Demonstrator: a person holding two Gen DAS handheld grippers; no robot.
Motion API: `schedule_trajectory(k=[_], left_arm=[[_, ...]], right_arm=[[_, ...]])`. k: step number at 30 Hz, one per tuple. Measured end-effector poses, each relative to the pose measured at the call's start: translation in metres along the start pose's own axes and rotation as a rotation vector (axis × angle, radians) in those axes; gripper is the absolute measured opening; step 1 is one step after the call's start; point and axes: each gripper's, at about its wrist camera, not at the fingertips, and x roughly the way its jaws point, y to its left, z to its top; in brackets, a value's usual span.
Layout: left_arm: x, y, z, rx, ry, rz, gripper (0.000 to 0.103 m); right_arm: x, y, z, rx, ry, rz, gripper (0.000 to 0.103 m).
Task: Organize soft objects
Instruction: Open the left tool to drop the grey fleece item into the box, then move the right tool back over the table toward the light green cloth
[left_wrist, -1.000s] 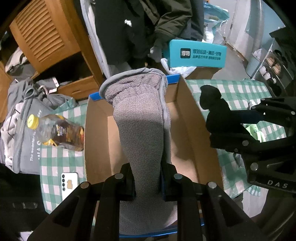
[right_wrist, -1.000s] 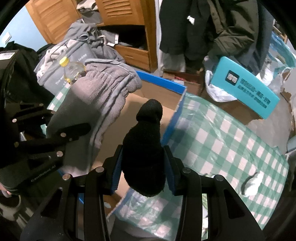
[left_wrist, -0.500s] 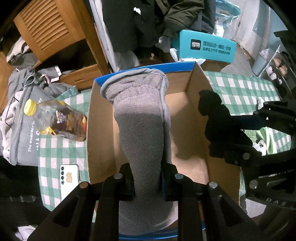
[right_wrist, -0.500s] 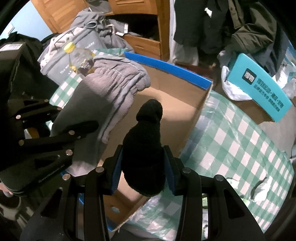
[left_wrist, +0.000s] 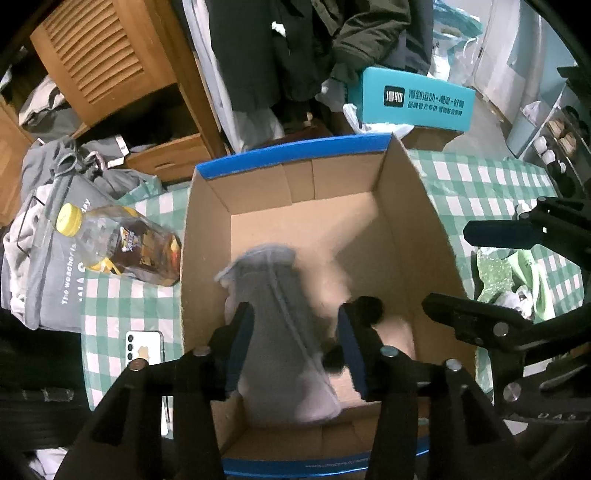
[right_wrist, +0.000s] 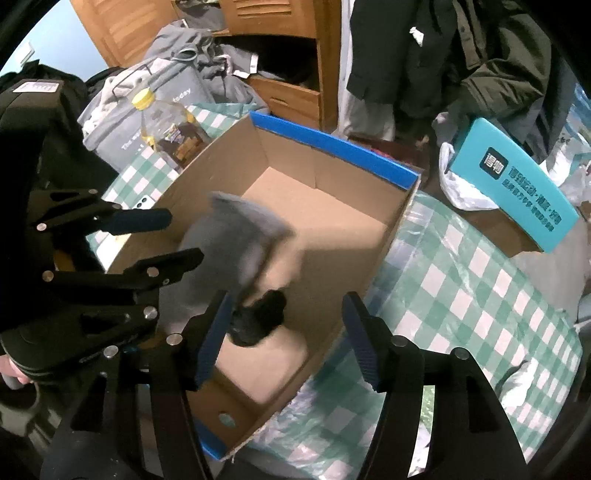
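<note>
Both grippers opening over the box, socks blurred inside it

Left wrist view: the left gripper (left_wrist: 295, 334) is opening, pads clear of the grey sock (left_wrist: 280, 332), a smeared shape in the box (left_wrist: 417, 206) with its long axis toward 11 o'clock; the black sock (left_wrist: 334, 360) is mostly hidden.
Right wrist view: the right gripper (right_wrist: 288, 341) is opening; the black sock (right_wrist: 258, 319) lies loose near its 9 o'clock pad, orientation unclear.

Blurred grey sock (left_wrist: 280, 332), black sock (right_wrist: 258, 317) — inside cardboard box (left_wrist: 417, 229)
</note>
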Motion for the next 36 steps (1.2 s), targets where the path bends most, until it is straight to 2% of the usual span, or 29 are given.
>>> schedule_trajectory(k=[2, 8, 17, 21, 24, 36], left_arm=[[-0.003, -0.002, 0.002, 0.002, -0.011, -0.004, 0.055], [-0.008, -0.010, 0.008, 0.018, -0.027, -0.007, 0.058], [-0.012, -0.024, 0.010, 0.047, -0.032, -0.007, 0.058], [-0.015, -0.034, 0.014, 0.064, -0.041, -0.011, 0.059], [-0.017, -0.043, 0.016, 0.081, -0.047, -0.014, 0.064], [-0.016, -0.085, 0.023, 0.156, -0.039, -0.029, 0.065]], right_arm=[[-0.003, -0.001, 0.000, 0.004, -0.005, -0.005, 0.064], [-0.012, -0.006, -0.003, 0.024, -0.019, -0.029, 0.066], [-0.025, -0.023, -0.012, 0.061, -0.032, -0.062, 0.069], [-0.031, -0.033, -0.020, 0.081, -0.035, -0.075, 0.069], [-0.037, -0.042, -0.026, 0.101, -0.040, -0.083, 0.069], [-0.062, -0.090, -0.057, 0.197, -0.060, -0.131, 0.073]])
